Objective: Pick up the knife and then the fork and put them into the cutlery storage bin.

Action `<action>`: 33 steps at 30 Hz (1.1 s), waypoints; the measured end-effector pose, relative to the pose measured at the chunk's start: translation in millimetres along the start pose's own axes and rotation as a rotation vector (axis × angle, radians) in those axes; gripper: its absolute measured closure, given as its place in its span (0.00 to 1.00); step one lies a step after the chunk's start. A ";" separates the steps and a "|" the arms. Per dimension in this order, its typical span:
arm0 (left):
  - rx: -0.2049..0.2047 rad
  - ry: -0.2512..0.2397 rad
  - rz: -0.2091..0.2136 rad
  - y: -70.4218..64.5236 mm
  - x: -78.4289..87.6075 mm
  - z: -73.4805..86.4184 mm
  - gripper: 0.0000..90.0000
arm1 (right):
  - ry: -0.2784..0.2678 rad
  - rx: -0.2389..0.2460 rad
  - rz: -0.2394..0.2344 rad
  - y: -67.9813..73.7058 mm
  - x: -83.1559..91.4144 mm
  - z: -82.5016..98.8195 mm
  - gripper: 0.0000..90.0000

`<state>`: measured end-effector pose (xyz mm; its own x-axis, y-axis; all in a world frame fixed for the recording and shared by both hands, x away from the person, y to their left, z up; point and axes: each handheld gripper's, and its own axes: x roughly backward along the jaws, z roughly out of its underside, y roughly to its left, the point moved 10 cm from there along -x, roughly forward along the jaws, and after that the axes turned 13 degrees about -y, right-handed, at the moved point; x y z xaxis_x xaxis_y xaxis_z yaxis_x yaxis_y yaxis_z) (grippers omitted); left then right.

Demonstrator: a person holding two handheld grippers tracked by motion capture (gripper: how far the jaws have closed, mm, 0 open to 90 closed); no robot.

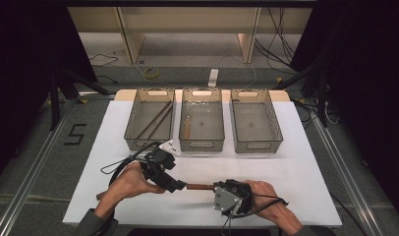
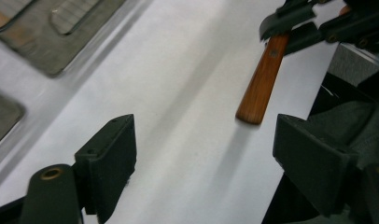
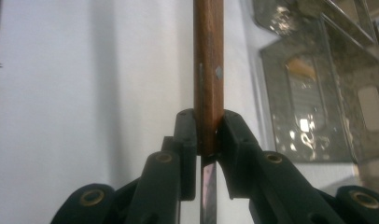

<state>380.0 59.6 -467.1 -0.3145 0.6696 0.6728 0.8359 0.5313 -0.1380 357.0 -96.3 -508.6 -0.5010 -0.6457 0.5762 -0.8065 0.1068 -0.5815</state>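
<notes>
1. The right gripper [image 1: 213, 188] is sitting low over the near part of the white bench [image 1: 296, 167], its fingers [image 3: 186, 135] clamped together on a knife's wooden handle [image 3: 209, 70].
2. In the right gripper view, the handle is running straight up from between the two fingers, and a thin metal blade [image 3: 207, 196] is showing below them.
3. In the high view, the handle [image 1: 198, 187] is lying level between the two grippers, near the bench's front edge.
4. The left gripper [image 1: 177, 186] is hovering just beside the handle's free end, its fingers [image 2: 108, 154] standing wide apart with nothing between them.
5. In the left gripper view, the handle [image 2: 262, 84] is pointing toward the open gap, its rounded end apart from both fingers.
6. Three grey baskets [image 1: 202, 143] are sitting in a row farther back on the bench.
7. The left basket [image 1: 133, 125] is holding long brown sticks [image 1: 156, 119]; the middle one is holding a small wooden-handled piece [image 1: 186, 129].
</notes>
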 end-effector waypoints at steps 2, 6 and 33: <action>0.021 -0.016 -0.024 5.2 2.1 5.1 0.22 | 0.008 -0.062 0.007 -8.4 4.1 5.9 0.87; 0.051 -0.057 -0.058 16.6 4.8 14.5 0.21 | -0.002 -0.198 0.038 -26.7 11.3 14.9 0.87; 0.155 -0.156 -0.265 75.6 34.6 58.7 0.19 | -0.033 -0.859 0.180 -171.1 29.5 55.4 0.87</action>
<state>405.9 153.4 -497.0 -0.5865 0.5623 0.5829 0.6410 0.7622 -0.0902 497.6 -175.5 -424.0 -0.6450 -0.5841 0.4927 -0.6799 0.7330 -0.0210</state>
